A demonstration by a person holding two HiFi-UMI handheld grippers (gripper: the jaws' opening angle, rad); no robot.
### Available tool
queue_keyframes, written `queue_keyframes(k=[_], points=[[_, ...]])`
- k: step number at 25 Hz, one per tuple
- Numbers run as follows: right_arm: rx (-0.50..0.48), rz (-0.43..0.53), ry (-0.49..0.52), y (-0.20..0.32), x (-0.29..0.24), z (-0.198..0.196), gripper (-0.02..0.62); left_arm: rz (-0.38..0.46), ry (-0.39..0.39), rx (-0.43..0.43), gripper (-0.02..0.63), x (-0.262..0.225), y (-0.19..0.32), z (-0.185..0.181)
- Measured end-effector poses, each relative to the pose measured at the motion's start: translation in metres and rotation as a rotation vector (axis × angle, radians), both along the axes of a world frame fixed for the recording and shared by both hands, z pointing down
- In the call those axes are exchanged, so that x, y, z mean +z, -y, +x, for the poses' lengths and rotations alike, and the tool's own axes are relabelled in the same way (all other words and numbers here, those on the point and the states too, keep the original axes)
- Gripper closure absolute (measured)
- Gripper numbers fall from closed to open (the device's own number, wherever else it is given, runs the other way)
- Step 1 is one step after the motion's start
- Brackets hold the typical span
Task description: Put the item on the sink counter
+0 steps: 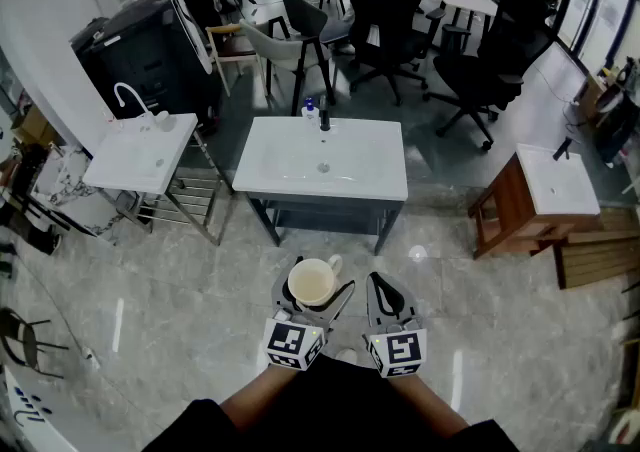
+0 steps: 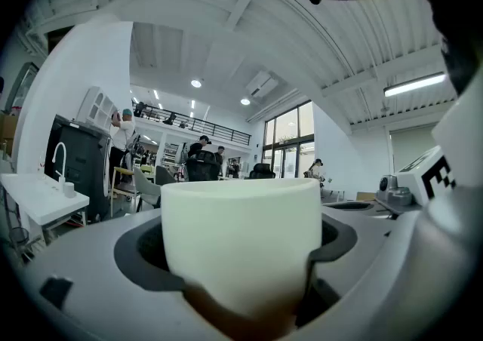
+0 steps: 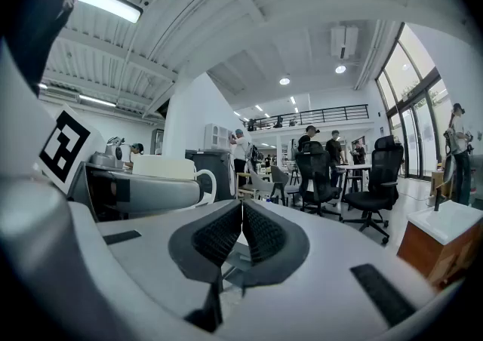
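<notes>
A cream mug (image 1: 313,282) with its handle toward the far right sits upright between the jaws of my left gripper (image 1: 312,292), which is shut on it. In the left gripper view the mug (image 2: 240,245) fills the middle, pressed by both dark pads. My right gripper (image 1: 384,295) is held beside it, shut and empty; its ribbed pads meet in the right gripper view (image 3: 241,235), where the mug (image 3: 175,173) shows at the left. The white sink counter (image 1: 290,180) with a dark faucet (image 1: 324,120) stands ahead of me across the tiled floor.
A smaller white sink (image 1: 130,165) on a metal rack is at the left, a wooden sink stand (image 1: 545,200) at the right. A small blue bottle (image 1: 309,107) stands by the faucet. Office chairs (image 1: 480,70), tables and people are behind the counter.
</notes>
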State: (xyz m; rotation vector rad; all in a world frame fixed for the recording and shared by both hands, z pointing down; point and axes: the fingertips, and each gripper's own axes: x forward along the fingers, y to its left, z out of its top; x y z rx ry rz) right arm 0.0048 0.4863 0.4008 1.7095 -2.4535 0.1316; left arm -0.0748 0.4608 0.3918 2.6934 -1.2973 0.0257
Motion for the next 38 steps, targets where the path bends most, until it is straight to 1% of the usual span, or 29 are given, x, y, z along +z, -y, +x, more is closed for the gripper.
queue_keyframes(k=[4,7,9,11,14,17,20,23,28,33,38], points=[[0.021,0.031,0.018,0.004,-0.009,0.01,0.563,0.017,0.01,0.006,0.149,-0.003,0.007,0.008],[0.06,0.085,0.093,0.0,-0.013,0.028,0.563,0.01,0.005,-0.013,0.149,0.001,0.008,0.01],[0.105,0.105,0.115,0.0,-0.011,0.042,0.563,-0.008,-0.003,-0.026,0.149,0.006,0.009,0.012],[0.133,0.091,0.121,0.004,-0.005,0.051,0.562,-0.014,0.0,-0.026,0.149,0.01,0.01,0.014],[0.139,0.079,0.116,0.013,0.003,0.058,0.561,-0.01,0.022,-0.005,0.149,0.017,0.018,0.019],[0.149,0.089,0.105,0.027,0.007,0.064,0.561,-0.023,0.02,0.015,0.149,0.029,0.035,0.025],[0.149,0.069,0.088,0.046,0.012,0.067,0.562,-0.039,0.018,0.036,0.149,0.04,0.058,0.032],[0.143,0.052,0.059,0.073,0.016,0.069,0.561,-0.038,0.016,0.067,0.149,0.048,0.088,0.039],[0.144,0.017,0.022,0.14,0.019,0.072,0.561,-0.047,0.005,0.091,0.149,0.049,0.153,0.048],[0.151,-0.011,0.046,0.212,0.017,0.067,0.561,-0.054,0.005,0.133,0.149,0.048,0.217,0.056],[0.187,-0.013,0.022,0.277,0.012,0.068,0.561,-0.064,0.006,0.182,0.149,0.046,0.276,0.059]])
